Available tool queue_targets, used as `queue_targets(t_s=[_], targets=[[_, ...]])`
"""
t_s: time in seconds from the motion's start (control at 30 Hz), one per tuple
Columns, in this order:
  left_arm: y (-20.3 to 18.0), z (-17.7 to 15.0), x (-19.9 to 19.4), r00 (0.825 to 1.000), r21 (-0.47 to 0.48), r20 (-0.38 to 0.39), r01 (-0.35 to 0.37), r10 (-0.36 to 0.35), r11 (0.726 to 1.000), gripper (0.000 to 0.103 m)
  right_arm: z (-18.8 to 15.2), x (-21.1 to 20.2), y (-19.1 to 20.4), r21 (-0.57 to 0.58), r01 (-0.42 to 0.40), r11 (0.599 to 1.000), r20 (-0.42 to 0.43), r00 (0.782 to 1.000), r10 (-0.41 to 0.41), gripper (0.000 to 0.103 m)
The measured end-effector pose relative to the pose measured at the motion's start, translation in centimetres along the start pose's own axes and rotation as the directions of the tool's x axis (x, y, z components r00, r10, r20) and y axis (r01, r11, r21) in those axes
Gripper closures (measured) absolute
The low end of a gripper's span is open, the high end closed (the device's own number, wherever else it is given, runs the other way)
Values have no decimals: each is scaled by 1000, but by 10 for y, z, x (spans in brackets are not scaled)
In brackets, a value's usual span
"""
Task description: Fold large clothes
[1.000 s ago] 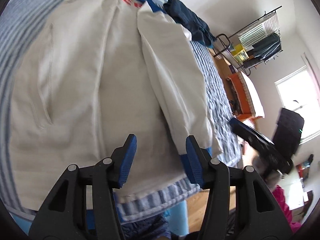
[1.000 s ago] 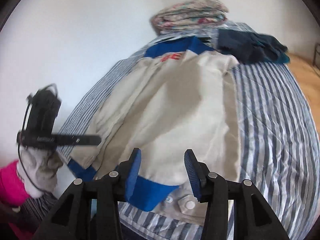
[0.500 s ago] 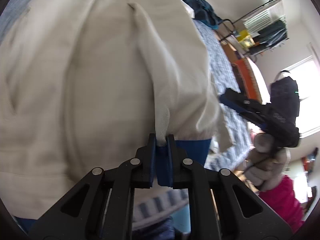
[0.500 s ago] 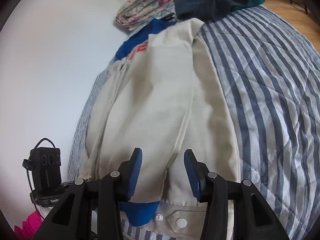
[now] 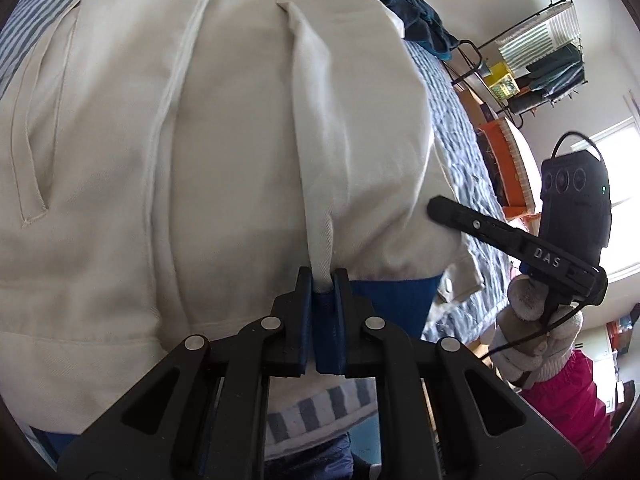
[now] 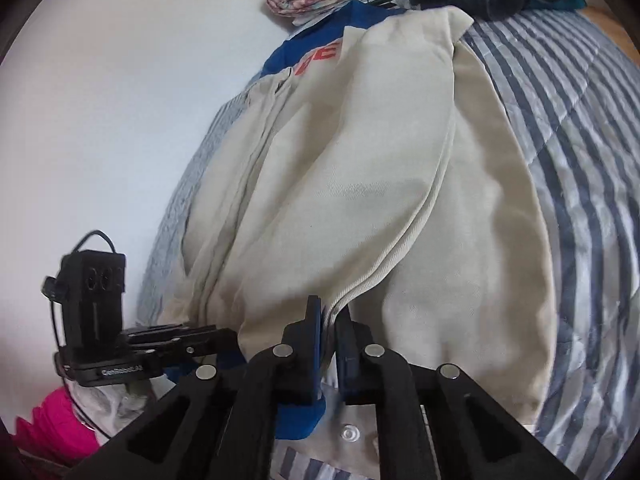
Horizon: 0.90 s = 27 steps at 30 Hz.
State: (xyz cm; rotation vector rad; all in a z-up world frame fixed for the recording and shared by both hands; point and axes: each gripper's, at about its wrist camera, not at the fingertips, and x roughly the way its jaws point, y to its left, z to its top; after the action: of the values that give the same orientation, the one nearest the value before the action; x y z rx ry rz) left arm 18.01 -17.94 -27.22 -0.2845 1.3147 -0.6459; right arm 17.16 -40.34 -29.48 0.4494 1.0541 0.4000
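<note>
Your left gripper (image 5: 324,280) and right gripper (image 6: 328,316) both clamp the jacket (image 5: 224,152) hem; lift them together, evenly, keeping it taut between them.

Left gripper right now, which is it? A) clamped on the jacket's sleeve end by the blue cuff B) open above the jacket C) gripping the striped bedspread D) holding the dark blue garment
A: in the left wrist view the left gripper has its pads pinched on the cream jacket sleeve end at the blue cuff.
</note>
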Motion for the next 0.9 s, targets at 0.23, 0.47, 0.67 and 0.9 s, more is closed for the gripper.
queue_targets(t_s=[0.23,0.47,0.67,0.9], targets=[[-43,-8,-2,997,73,-9,81,-80,994,95,12,-59,-6,88,-6,996,83,997,-1,103],[-60,-13,23,998,146,-60,20,-11,989,95,-6,-59,-16,59,179,982,21,983,-181,103],[-58,-16,32,997,142,-76,-9,20,990,95,-15,-30,-36,75,177,981,-37,984,-175,96],[-63,-21,28,998,130,-64,24,-16,991,95,2,-60,-28,119,129,985,59,989,-136,102]])
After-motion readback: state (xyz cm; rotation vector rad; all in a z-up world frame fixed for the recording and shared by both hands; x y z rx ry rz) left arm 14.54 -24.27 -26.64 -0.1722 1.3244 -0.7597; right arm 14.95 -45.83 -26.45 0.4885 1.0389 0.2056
